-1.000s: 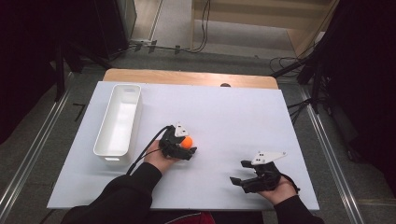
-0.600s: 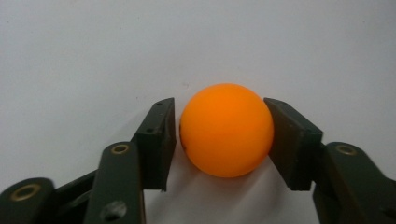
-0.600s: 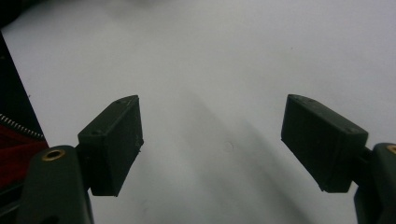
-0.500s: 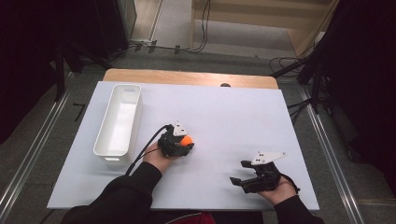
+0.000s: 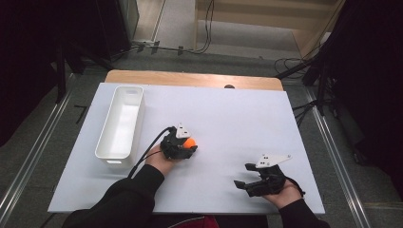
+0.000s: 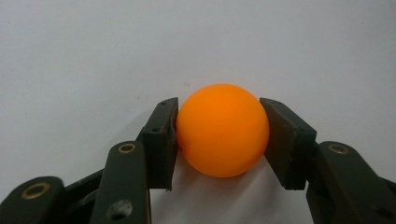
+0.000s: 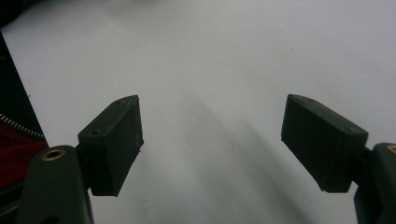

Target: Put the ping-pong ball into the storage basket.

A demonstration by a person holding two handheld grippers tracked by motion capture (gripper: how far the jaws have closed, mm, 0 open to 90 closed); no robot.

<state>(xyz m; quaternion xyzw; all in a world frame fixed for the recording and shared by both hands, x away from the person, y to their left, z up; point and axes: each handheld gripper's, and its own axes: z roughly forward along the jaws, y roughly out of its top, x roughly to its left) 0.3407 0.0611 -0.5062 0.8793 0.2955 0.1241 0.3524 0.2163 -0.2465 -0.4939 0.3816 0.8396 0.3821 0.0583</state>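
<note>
An orange ball [image 5: 190, 142] rests on the white table top [image 5: 228, 109], just left of the middle. My left gripper [image 5: 190, 145] is shut on it. In the left gripper view the two black pads [image 6: 161, 140] press the ball [image 6: 222, 136] from both sides. My right gripper [image 5: 243, 175] lies near the front right of the table, jaws pointing left. It is open, and bare table shows between its pads [image 7: 114, 142] in the right gripper view.
A long white bin [image 5: 114, 159] stands along the left side of the table, a hand's width left of the ball. A wooden strip [image 5: 190, 78] runs along the far edge. Cables lie on the floor beyond it.
The left hand has shifted very slightly around the ball. The ball and the right gripper stay where they were.
</note>
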